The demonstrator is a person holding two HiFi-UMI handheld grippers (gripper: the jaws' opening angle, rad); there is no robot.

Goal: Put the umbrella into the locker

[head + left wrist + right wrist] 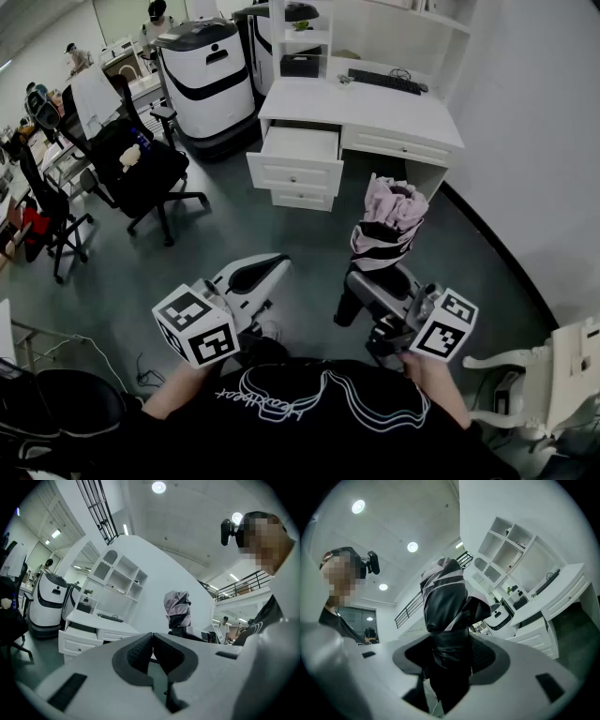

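A folded pink and black umbrella point(386, 225) stands upright in my right gripper point(373, 274), whose jaws press on its dark lower part. The right gripper view shows the umbrella point(444, 606) filling the gap between the pads of that gripper point(447, 654). My left gripper point(261, 272) hangs to the left of it, shut and empty; in its own view the pads of this gripper point(152, 649) meet, and the umbrella point(177, 607) shows beyond them. Ahead stands a white desk point(375, 111) with its top left drawer point(298, 155) pulled open.
Black office chairs point(141, 169) stand at the left. White robot units point(204, 75) are behind them, beside the desk. A keyboard point(386, 82) lies on the desk under white shelves point(309, 33). A white wall runs along the right, with a white ornate chair point(553, 375) at the lower right.
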